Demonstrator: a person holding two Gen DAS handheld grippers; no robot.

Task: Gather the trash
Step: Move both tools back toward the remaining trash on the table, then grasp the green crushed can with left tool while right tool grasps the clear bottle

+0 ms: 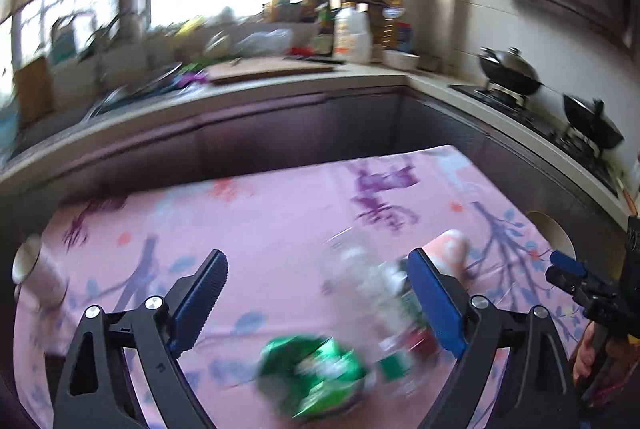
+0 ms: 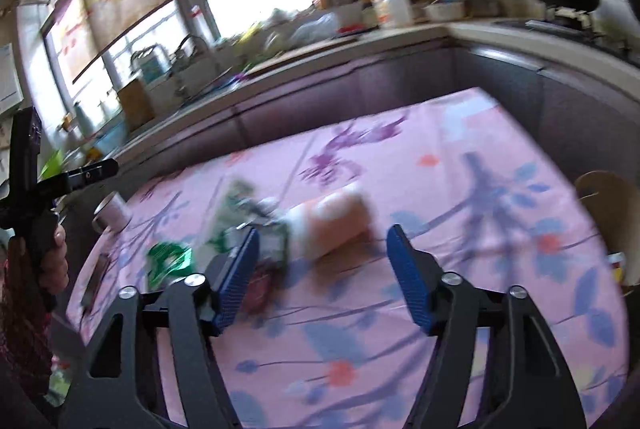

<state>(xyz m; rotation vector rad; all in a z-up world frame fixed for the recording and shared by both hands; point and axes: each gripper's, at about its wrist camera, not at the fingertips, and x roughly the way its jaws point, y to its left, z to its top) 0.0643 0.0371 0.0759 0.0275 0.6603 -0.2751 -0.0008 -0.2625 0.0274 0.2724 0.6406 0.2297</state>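
Note:
Trash lies blurred on a table with a pink flowered cloth. A crumpled green wrapper sits low between the fingers of my left gripper, which is open and touches nothing. A clear plastic bottle and an orange-and-white paper cup on its side lie by its right finger. In the right wrist view my right gripper is open, with the cup just beyond its fingertips. The green wrapper and clear bottle are to its left.
A white roll and a dark flat object lie at the table's left edge. A wooden chair back stands at the right edge. Behind the table runs a cluttered kitchen counter with woks on a stove.

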